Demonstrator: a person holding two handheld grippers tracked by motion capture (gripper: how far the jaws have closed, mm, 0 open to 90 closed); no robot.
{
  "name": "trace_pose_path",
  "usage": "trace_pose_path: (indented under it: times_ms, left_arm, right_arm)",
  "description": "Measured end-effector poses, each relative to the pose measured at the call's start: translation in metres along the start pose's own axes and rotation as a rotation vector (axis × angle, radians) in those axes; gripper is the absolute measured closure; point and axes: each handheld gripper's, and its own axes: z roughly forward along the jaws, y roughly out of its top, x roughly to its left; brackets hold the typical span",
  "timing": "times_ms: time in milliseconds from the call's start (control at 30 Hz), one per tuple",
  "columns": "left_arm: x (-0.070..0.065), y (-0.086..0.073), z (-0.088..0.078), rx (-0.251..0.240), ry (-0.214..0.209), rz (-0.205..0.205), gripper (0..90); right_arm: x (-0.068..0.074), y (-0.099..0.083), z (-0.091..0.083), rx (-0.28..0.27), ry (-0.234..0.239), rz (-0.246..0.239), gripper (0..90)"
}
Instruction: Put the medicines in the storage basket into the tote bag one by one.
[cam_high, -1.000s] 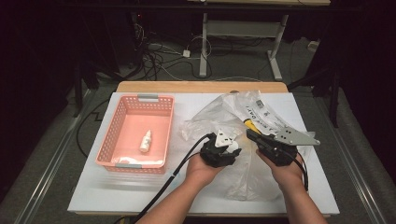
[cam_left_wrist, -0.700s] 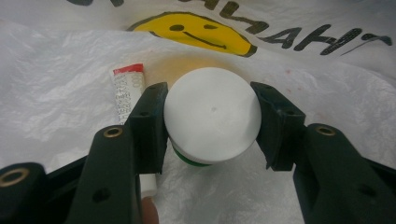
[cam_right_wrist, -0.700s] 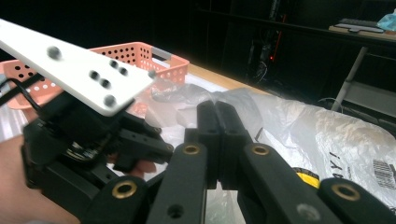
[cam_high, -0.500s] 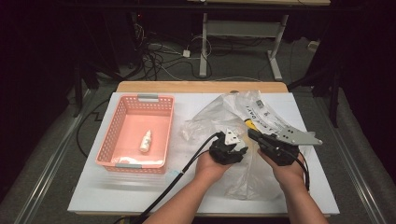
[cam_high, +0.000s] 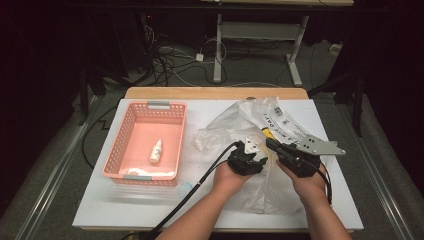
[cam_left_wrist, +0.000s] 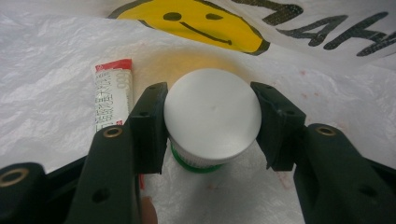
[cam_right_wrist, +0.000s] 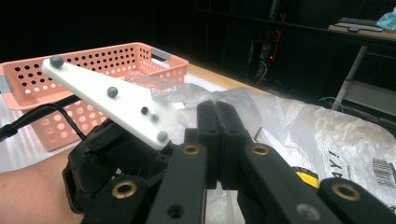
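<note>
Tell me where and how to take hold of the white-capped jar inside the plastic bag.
Grip the white-capped jar across its round cap, one claw pad on each side, coming straight down over it as the left claw does. The cap is wider than the green-banded body below, and the tube lies close beside it.

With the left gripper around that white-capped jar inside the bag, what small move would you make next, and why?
Probably lift the jar straight out of the plastic bag. The left gripper has its pads against the cap's sides, and the right gripper pinches the bag, apparently holding it in place.
</note>
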Motion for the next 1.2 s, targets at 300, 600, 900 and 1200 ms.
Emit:
trace_pose_path:
  times_ms: [300,600,900,1200]
  left_arm:
    - [-0.002,0.003,0.000,0.011,-0.015,-0.006,38.7]
    - [0.000,-0.006,-0.021,0.011,-0.053,-0.004,33.0]
    - [0.001,-0.020,-0.052,0.015,-0.094,-0.020,22.6]
    - [-0.002,-0.033,-0.089,-0.012,-0.088,-0.028,8.4]
  right_arm:
    - [0.000,0.000,0.000,0.005,0.004,0.003,90.0]
    - [0.001,0.000,0.000,0.004,0.003,0.002,90.0]
    - [0.001,0.000,0.000,0.004,0.003,-0.001,90.0]
    - [0.001,0.001,-0.001,0.002,-0.003,-0.005,90.0]
